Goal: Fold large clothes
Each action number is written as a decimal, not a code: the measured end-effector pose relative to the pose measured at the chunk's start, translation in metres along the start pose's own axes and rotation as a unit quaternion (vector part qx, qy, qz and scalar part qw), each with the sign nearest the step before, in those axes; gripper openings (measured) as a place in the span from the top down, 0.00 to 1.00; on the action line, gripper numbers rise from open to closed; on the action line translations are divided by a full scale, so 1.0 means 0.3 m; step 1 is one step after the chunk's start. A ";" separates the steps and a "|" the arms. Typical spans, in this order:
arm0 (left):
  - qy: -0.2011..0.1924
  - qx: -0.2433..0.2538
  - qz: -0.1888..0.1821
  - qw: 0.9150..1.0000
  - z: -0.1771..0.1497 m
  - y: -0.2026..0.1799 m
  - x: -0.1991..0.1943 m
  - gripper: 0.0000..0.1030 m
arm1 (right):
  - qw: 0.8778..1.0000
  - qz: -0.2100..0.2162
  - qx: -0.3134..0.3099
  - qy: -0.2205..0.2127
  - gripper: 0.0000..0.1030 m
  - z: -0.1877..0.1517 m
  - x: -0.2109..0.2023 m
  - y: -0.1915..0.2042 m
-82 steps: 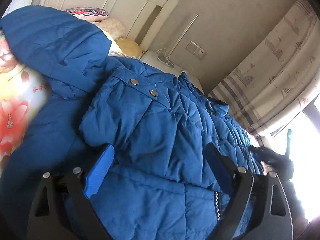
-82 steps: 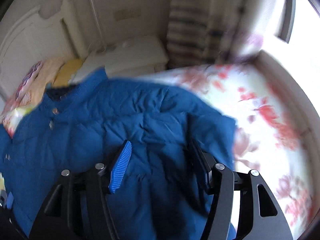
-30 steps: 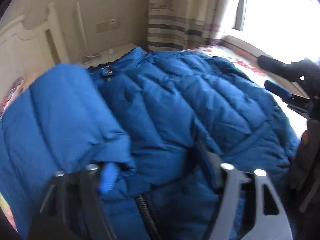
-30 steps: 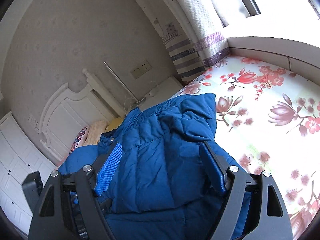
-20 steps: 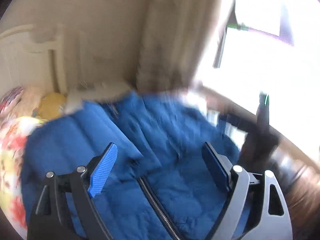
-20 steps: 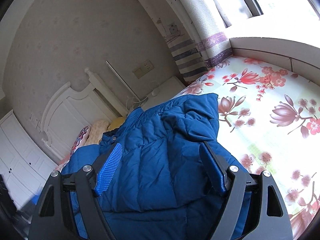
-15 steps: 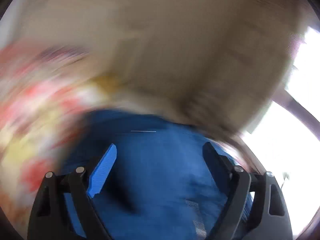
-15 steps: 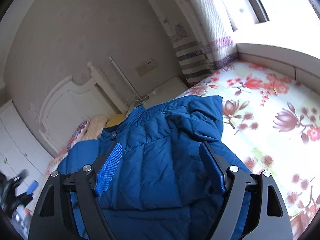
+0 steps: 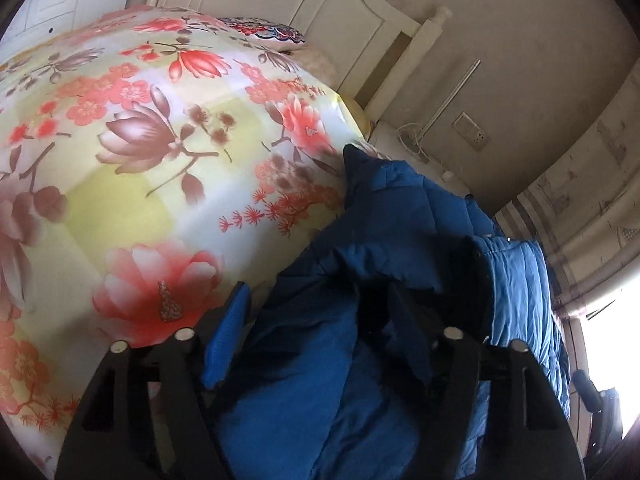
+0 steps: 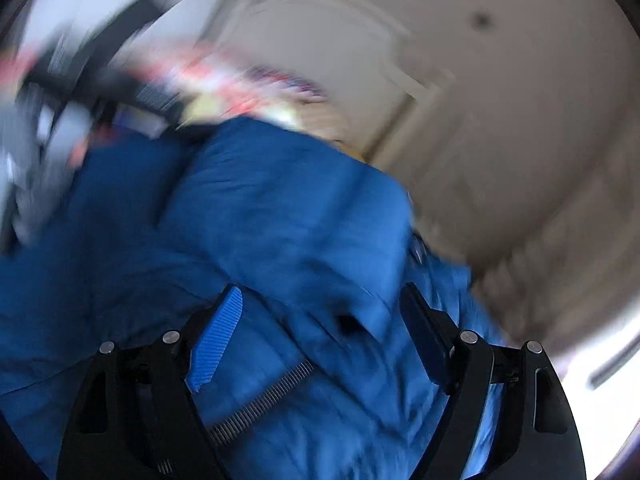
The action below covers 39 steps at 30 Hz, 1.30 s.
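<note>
Your left hand-held gripper (image 9: 316,332) points down at the near left edge of the blue padded jacket (image 9: 404,240), which lies on the bed with the flowered bedsheet (image 9: 160,152). Its jaws are closing, and a rumpled fold of the jacket sits between them; the blue left pad (image 9: 226,340) stands at the border where jacket meets sheet, and the dark right pad is sunk among the folds. You cannot tell from this view whether the pads press the cloth yet, though a gap shows beside the left pad.

The jacket runs from the near middle away to the right, towards the striped curtain (image 9: 576,200) and the bright window. The sheet covers the whole left half of the view. At the far end stand the cream headboard (image 9: 304,12), a patterned pillow (image 9: 268,34) against it, and a wall socket (image 9: 472,136) further right.

Your right hand-held gripper (image 10: 320,320) hangs over the same jacket (image 10: 280,220), jaws spread apart, with nothing caught between them; the cloth lies below. A zipper (image 10: 264,400) runs slantwise across the near part of the jacket between the fingers. That view is badly smeared, so the dark shape at the far left cannot be made out. The headboard (image 10: 340,40) shows pale behind the jacket.
</note>
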<state>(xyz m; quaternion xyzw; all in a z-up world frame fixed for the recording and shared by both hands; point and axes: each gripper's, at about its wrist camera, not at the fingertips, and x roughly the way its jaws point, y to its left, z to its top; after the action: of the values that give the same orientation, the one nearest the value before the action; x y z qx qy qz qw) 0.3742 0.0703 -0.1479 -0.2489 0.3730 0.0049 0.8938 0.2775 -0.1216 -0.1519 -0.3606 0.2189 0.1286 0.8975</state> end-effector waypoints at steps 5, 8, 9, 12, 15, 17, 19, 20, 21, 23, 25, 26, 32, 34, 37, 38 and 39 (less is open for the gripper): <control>0.006 -0.018 -0.014 1.000 0.003 0.032 0.011 0.28 | 0.988 -0.044 -0.148 -0.012 0.26 0.071 0.073 0.183; 0.008 -0.020 -0.017 1.000 0.005 0.033 0.012 0.27 | 0.985 -0.035 -0.170 -0.011 0.61 0.083 0.083 0.184; 0.007 -0.019 -0.017 1.000 0.005 0.032 0.012 0.27 | 0.987 -0.016 -0.159 -0.012 0.72 0.082 0.081 0.170; 0.006 -0.022 -0.018 1.000 0.004 0.035 0.007 0.26 | 0.997 0.019 -0.014 -0.076 0.85 0.079 -0.033 0.003; 0.005 -0.025 -0.019 0.999 0.005 0.040 0.010 0.25 | 0.954 0.087 0.262 -0.118 0.85 -0.024 -0.135 -0.328; 0.004 -0.022 -0.017 1.000 0.004 0.035 0.007 0.25 | 0.877 0.117 0.444 -0.139 0.85 -0.199 -0.162 -0.531; 0.002 -0.015 -0.015 1.000 0.001 0.025 0.004 0.24 | 0.768 0.139 0.609 -0.141 0.84 -0.439 -0.134 -0.680; 0.001 -0.013 -0.015 1.000 0.000 0.021 0.003 0.24 | 0.737 0.140 0.649 -0.124 0.79 -0.521 -0.106 -0.718; 0.001 -0.009 -0.014 1.000 0.001 0.018 0.003 0.24 | 0.717 0.136 0.677 -0.096 0.74 -0.600 -0.069 -0.745; 0.001 -0.003 -0.013 1.000 0.000 0.011 0.004 0.24 | 0.700 0.140 0.699 -0.051 0.60 -0.688 -0.011 -0.765; 0.000 0.000 -0.012 1.000 0.000 0.007 0.003 0.23 | 0.680 0.156 0.716 -0.035 0.43 -0.738 0.023 -0.754; -0.001 0.000 -0.011 1.000 -0.001 0.007 0.003 0.23 | 0.676 0.162 0.717 -0.042 0.39 -0.745 0.027 -0.748; -0.002 0.003 -0.012 1.000 -0.001 0.004 0.004 0.23 | 0.704 0.145 0.695 -0.016 0.37 -0.653 0.054 -0.718; -0.004 0.011 -0.011 1.000 -0.002 -0.003 0.003 0.23 | 0.707 0.139 0.694 0.001 0.48 -0.649 0.106 -0.731; -0.007 0.015 -0.012 1.000 -0.003 -0.007 0.000 0.23 | 0.707 0.135 0.694 -0.007 0.78 -0.644 0.112 -0.716; -0.008 0.014 -0.014 1.000 -0.003 -0.004 -0.002 0.22 | 0.707 0.136 0.693 -0.030 0.80 -0.635 0.074 -0.708; -0.009 0.012 -0.016 1.000 -0.002 -0.001 -0.003 0.22 | 0.713 0.136 0.686 -0.045 0.81 -0.617 0.047 -0.709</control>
<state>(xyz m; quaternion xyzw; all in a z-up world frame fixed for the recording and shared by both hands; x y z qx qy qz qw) 0.3732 0.0698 -0.1475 -0.2438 0.3610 -0.0113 0.9001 0.3168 -0.4010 -0.1522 0.3942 0.2530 0.0796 0.8799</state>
